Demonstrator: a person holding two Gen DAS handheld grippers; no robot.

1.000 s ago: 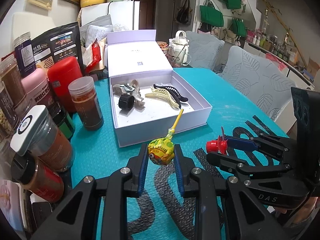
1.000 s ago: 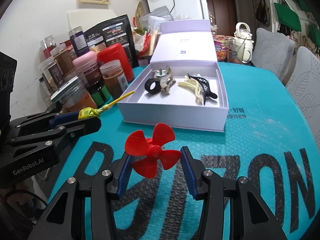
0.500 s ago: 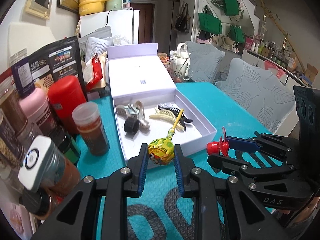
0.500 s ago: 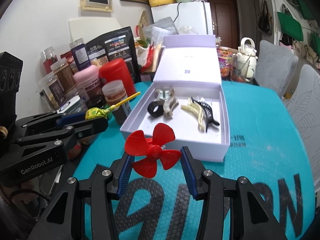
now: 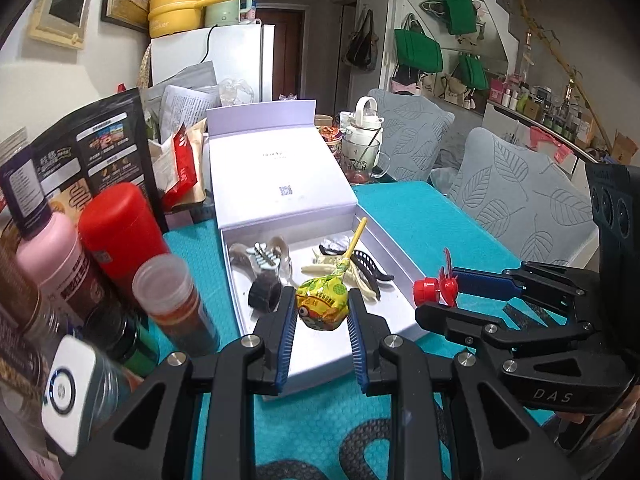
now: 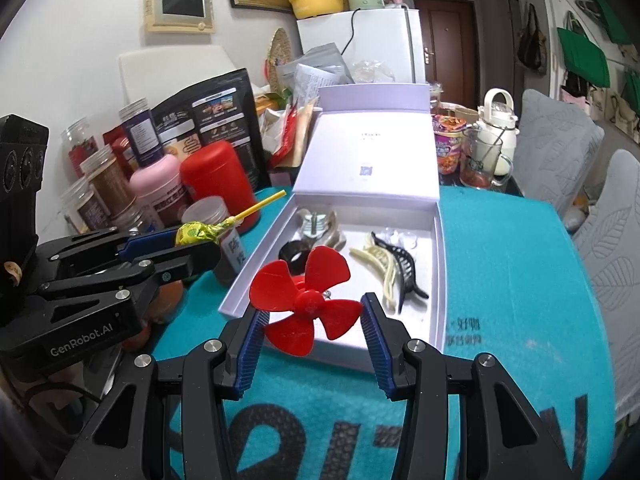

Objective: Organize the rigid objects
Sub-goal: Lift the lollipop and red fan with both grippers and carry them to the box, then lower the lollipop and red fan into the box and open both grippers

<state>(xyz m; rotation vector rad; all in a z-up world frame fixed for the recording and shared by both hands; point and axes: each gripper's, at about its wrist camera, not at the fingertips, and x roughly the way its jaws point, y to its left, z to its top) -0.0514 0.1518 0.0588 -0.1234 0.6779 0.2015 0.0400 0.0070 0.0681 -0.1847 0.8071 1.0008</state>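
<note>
My left gripper (image 5: 322, 308) is shut on a yellow-wrapped lollipop (image 5: 322, 305) with a yellow stick, held above the near left part of the open white box (image 5: 404, 276). My right gripper (image 6: 312, 312) is shut on a red propeller fan (image 6: 306, 302), held above the near edge of the box (image 6: 256, 260). The box holds a black ring (image 6: 294, 258), cream and black hair claws (image 6: 390, 270) and a grey clip (image 5: 264, 256). Each gripper shows in the other's view, the right one (image 5: 434, 294) and the left one (image 6: 196, 240).
Jars, a red canister (image 5: 120, 232) and a pink bottle (image 5: 48, 256) crowd the table's left side, close to the left gripper. The box lid (image 5: 276, 172) stands open behind. A kettle and glass cup (image 5: 362, 148) sit at the back. Grey chairs (image 5: 520, 200) stand right of the teal table (image 5: 420, 208).
Both grippers have risen and moved forward with their objects, from above the teal mat in front of the box to above the box's near part.
</note>
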